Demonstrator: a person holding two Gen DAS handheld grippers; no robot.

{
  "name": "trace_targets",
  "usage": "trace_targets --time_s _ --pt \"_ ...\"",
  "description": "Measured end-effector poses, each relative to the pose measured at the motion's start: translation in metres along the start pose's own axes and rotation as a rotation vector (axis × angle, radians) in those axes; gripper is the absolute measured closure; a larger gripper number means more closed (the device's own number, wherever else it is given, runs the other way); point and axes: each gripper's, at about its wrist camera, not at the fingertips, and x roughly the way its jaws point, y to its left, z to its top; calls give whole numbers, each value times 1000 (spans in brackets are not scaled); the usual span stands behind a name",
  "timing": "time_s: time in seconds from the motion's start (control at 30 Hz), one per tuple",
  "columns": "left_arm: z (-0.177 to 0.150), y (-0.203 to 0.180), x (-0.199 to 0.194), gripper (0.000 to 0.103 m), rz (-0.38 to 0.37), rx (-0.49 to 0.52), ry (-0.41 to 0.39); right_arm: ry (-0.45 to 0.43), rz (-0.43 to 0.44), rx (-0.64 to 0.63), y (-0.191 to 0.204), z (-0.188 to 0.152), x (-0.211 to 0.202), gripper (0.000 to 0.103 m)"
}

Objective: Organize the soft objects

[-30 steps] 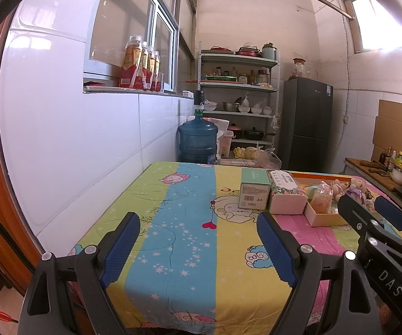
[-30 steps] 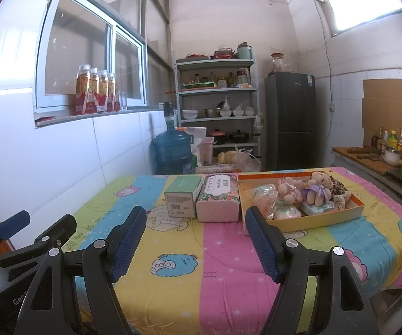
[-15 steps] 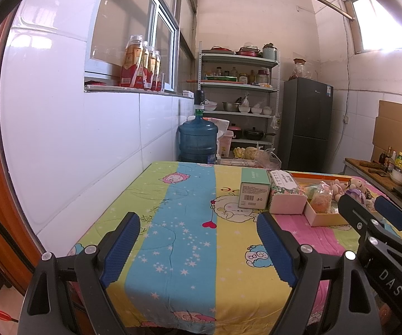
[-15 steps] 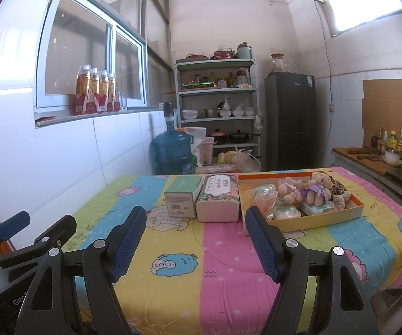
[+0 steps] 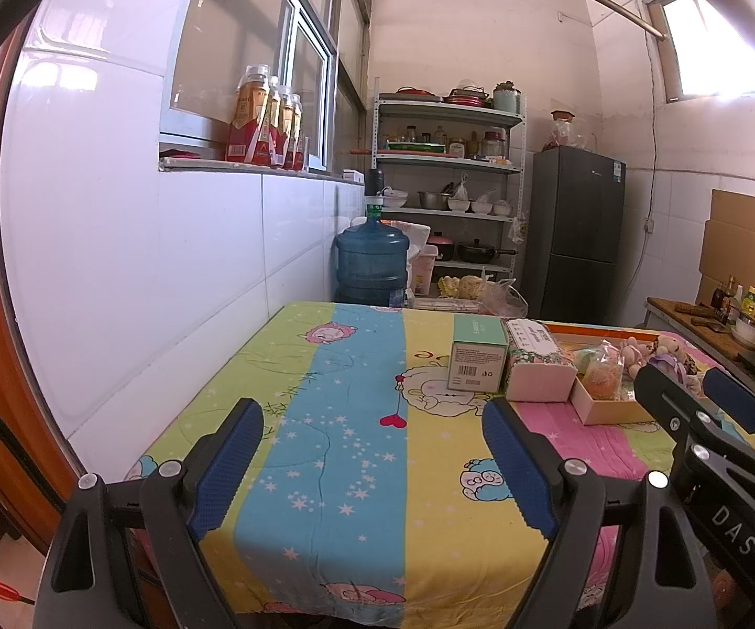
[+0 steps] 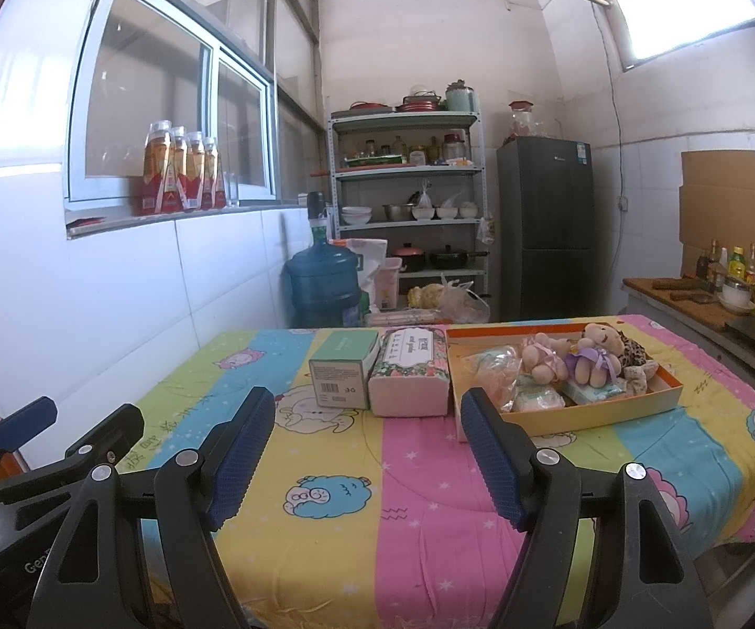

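A shallow orange-rimmed box sits on the table at the right. It holds plush bears, a leopard-print soft toy, a crinkly bag and small soft packs. A floral tissue pack and a green carton lie left of the box. The box also shows in the left wrist view. My left gripper and right gripper are open and empty, held above the table's near edge, well short of the objects.
The table wears a striped cartoon cloth. A white tiled wall runs along the left. Behind the table stand a blue water jug, a metal shelf and a dark fridge. A counter is at the right.
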Motion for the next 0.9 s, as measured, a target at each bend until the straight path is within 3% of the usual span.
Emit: trace_targets --time_s 0.9 --pt "-7 -6 -1 17 -10 -3 6 0 1 0 0 0 0 28"
